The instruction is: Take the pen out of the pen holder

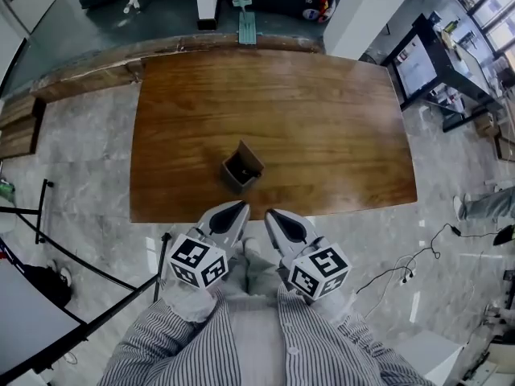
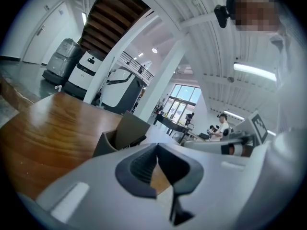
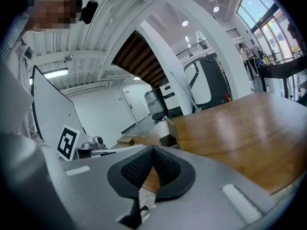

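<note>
A small dark pen holder [image 1: 241, 167] stands on the wooden table [image 1: 322, 119], near the middle of its front edge. Something dark shows inside it; I cannot make out the pen clearly. Both grippers hover just short of the table's front edge, tips aimed at the holder. My left gripper [image 1: 238, 207] is shut and empty, its pads meeting at the tip [image 2: 157, 146], with the holder [image 2: 120, 134] a short way ahead and to the left. My right gripper [image 1: 270, 214] is also shut and empty [image 3: 153, 150], and the holder [image 3: 166, 131] sits just beyond its tip.
The table stands on a polished marble floor [image 1: 72, 159]. Black rails [image 1: 80, 264] lie at the lower left and cables [image 1: 402, 276] at the right. A dark desk with a monitor [image 1: 426, 63] stands at the upper right, a white pillar [image 1: 366, 10] behind the table.
</note>
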